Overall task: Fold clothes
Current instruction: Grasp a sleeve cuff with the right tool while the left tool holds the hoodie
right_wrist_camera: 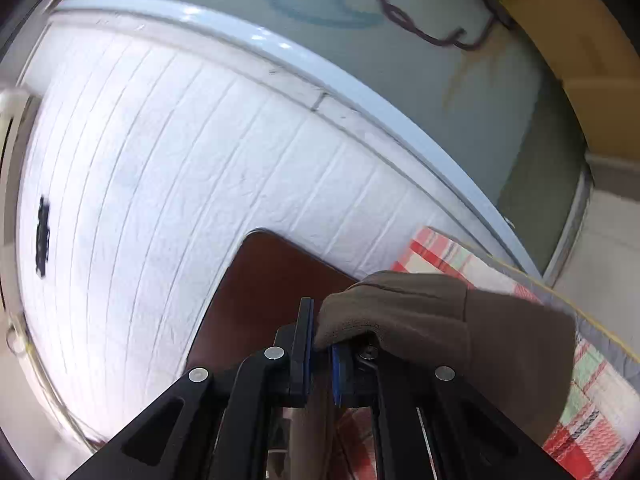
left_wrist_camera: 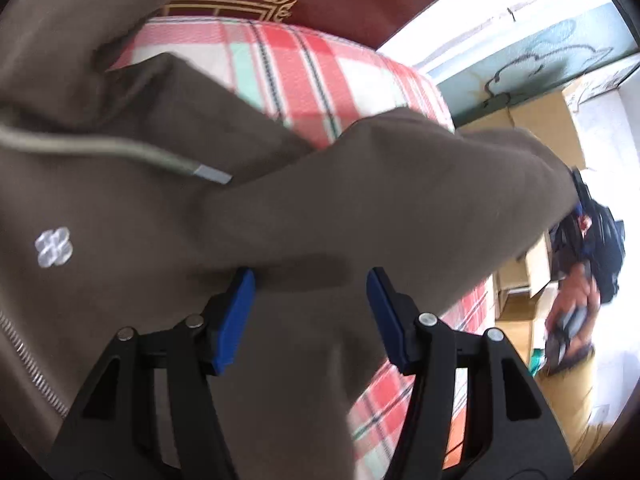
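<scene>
We see the brown hoodie [left_wrist_camera: 168,216] spread over the plaid bed [left_wrist_camera: 304,76], its sleeve [left_wrist_camera: 400,184] lifted across the bed toward the edge. Our left gripper [left_wrist_camera: 310,312] hovers over that sleeve — jaws spread wide, holding nothing. Our right gripper [right_wrist_camera: 320,356] has its jaws pinching the sleeve's cuff [right_wrist_camera: 400,308] above the bed — the dark red headboard [right_wrist_camera: 264,280] just beyond.

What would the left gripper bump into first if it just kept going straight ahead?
Most likely the brown hoodie. The left gripper is open, its blue fingers reaching over the fabric, which fills the view ahead. Whether they already touch it is unclear.
</scene>
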Motion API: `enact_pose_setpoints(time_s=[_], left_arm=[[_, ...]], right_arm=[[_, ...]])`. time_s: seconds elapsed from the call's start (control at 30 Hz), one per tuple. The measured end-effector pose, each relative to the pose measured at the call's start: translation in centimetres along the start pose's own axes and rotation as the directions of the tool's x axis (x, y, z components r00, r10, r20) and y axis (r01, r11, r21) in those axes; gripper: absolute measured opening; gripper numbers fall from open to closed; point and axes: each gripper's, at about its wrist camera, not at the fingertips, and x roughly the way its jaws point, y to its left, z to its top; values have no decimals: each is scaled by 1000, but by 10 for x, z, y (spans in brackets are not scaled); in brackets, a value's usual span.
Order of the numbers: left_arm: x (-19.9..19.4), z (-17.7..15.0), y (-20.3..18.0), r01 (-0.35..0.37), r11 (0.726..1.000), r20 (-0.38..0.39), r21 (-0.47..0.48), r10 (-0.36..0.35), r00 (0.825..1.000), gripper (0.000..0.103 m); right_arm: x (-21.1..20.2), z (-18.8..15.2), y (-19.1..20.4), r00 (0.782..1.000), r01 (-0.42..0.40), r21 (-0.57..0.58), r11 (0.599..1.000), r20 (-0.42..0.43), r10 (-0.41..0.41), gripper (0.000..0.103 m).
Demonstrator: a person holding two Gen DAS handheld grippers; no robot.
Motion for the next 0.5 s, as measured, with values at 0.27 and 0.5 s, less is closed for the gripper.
enact_pose_setpoints(time_s=[0.27, 0.5], left_arm=[[39, 2, -12, 123, 992, -8, -30, -123, 992, 70], [-39, -31, 28, 263, 960, 119, -95, -251, 961, 70]], right_arm=[[0, -19, 84, 997, -33, -277, 960, -70, 14, 6], [44, -111, 228, 960, -228, -706, 671, -279, 33, 6]])
